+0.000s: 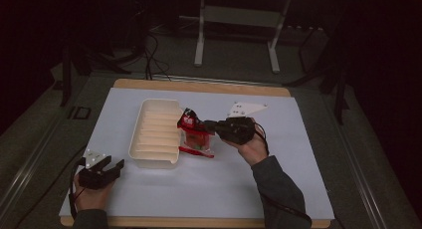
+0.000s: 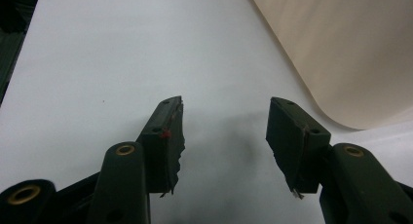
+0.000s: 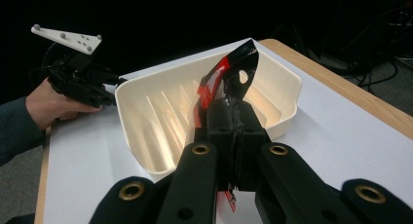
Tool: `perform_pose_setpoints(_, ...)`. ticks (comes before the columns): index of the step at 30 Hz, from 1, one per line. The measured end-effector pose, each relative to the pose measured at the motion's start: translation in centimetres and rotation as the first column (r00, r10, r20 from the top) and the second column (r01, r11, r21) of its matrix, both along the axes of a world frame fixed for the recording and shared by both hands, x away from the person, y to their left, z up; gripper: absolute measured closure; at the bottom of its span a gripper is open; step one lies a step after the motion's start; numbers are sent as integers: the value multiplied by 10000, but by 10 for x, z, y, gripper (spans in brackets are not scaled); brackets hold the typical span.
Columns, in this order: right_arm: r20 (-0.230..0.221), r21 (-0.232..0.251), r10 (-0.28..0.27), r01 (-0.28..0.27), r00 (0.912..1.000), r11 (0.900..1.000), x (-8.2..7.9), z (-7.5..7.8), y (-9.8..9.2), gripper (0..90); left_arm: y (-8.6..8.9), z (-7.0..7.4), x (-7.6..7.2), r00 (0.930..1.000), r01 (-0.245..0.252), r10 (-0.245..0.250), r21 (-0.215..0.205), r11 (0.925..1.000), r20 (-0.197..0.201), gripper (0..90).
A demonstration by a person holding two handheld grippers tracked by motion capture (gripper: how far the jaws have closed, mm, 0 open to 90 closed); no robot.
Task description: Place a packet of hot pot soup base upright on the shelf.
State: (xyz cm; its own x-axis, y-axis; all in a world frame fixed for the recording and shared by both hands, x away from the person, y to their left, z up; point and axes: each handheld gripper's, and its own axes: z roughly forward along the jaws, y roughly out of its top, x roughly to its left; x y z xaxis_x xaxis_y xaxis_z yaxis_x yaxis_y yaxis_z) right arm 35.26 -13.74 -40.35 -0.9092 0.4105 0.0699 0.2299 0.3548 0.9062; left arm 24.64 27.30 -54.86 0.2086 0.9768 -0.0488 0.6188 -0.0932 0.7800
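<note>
A red and black snack packet (image 1: 195,134) with a clear window stands beside the right wall of a cream ridged tray (image 1: 154,134). My right gripper (image 1: 206,125) is shut on the packet's top edge; in the right gripper view the packet (image 3: 229,73) sticks up from between the closed jaws, with the tray (image 3: 160,112) just behind it. My left gripper (image 1: 107,168) rests open near the table's front left corner, short of the tray's near end. In the left gripper view the jaws stand wide apart over the bare white table, and the tray's curved wall (image 2: 350,53) lies to the right.
The white table top (image 1: 278,174) has a wooden edge at the back and front. Beyond the table stand a metal frame (image 1: 239,20) and cables on a dark floor. In the right gripper view, the person's other hand (image 3: 48,104) holds the left gripper (image 3: 80,80) beyond the tray.
</note>
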Motion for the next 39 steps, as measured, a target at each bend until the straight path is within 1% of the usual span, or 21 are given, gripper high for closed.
perform_pose_setpoints(8, 94, 7, 195, -195, 9998, 9998, 1, 4, 9, 890, 0, 0, 0, 10000, 5, -5, -2, 10000, 1, 480)
perform_pose_setpoints(15, 163, 34, 274, -275, 9995, 9996, 1, 6, 13, 890, 0, 0, 0, 10000, 12, -12, -5, 10000, -7, 480)
perform_pose_setpoints(21, 193, 56, 344, -345, 9992, 9994, 1, 6, 17, 890, 0, 0, 0, 10000, 15, -15, 1, 10000, -1, 480)
perform_pose_setpoints(31, 148, 48, 523, -523, 9985, 9986, 2, 4, 30, 889, 0, 0, 0, 10000, 16, -16, -9, 10000, 8, 480)
perform_pose_setpoints(39, 158, 145, 464, -466, 9988, 9988, 4, 4, 34, 890, 0, 0, 0, 10000, 22, -22, -21, 10000, 13, 480)
